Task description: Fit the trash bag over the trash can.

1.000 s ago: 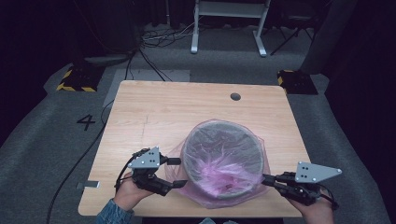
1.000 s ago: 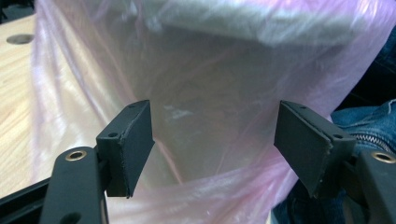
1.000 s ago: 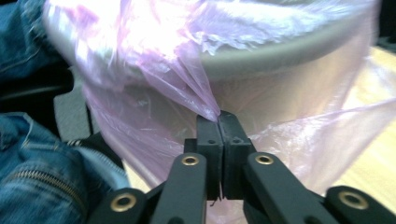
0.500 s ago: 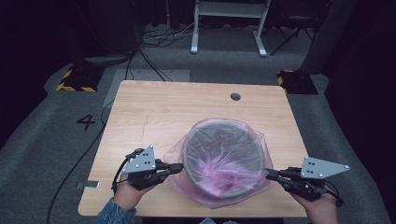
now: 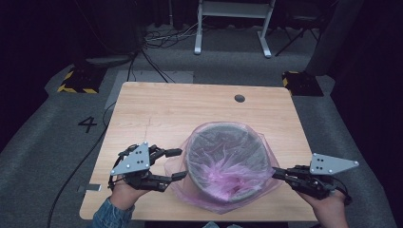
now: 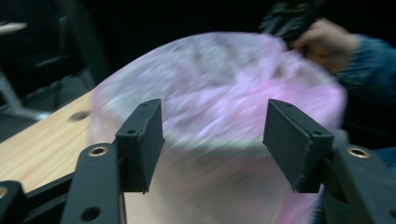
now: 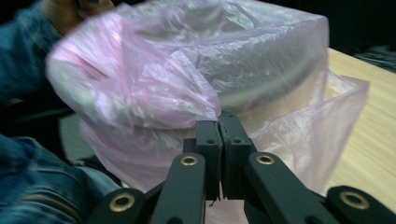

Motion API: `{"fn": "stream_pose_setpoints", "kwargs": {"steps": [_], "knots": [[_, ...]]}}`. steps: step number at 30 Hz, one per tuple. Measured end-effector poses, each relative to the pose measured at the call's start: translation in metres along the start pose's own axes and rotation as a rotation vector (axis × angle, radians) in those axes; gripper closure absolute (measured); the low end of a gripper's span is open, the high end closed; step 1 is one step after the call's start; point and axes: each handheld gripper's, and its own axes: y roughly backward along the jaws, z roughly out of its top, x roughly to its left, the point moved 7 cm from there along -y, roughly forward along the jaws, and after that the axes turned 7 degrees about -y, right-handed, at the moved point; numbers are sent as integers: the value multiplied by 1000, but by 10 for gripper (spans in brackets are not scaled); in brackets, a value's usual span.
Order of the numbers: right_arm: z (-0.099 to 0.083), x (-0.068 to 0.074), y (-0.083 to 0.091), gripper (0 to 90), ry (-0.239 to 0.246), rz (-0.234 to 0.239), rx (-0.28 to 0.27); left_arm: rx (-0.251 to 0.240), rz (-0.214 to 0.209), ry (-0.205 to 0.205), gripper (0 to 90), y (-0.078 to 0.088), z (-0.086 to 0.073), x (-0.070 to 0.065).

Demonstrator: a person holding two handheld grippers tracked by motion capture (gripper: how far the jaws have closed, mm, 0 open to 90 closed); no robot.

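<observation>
A round grey bin point(image 5: 223, 127) lined with a thin pink plastic bag point(image 5: 228, 175) stands on the near half of the wooden table point(image 5: 157, 109). My left gripper point(image 5: 181, 164) hovers just left of the bin; its jaws have just been opening and stand apart, with nothing pressed between them. Along its jaws, the left gripper point(image 6: 212, 135) faces the blurred bag point(image 6: 219, 74). My right gripper point(image 5: 275, 173) is at the bin's right side. In its own view the right gripper point(image 7: 219, 121) is shut on a pinch of the bag point(image 7: 163, 84).
A small round hole point(image 5: 239, 98) sits in the table's far right part. Behind the table are a white frame's legs point(image 5: 233, 9) and cables on the grey floor, where a "4" point(image 5: 87, 124) is marked at the left.
The left gripper, shut against the bag's left edge half a second ago, has opened and risen a little. The bag's left side now hangs loose. The right gripper keeps its pinch.
</observation>
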Motion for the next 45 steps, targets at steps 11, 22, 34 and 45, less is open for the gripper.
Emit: {"fn": "stream_pose_setpoints", "kwargs": {"steps": [11,22,34,45], "knots": [[6,2,-1,866,10,-5,25,194,-4,-117,358,-42,6,-10],[-1,1,2,861,-5,-3,27,262,-64,-99,894,-49,5,-18],[0,-14,3,897,-11,-35,26,173,98,-52,899,-10,10,13],[-11,-57,-8,897,-103,-95,46,166,153,27,898,12,-16,39]]}}
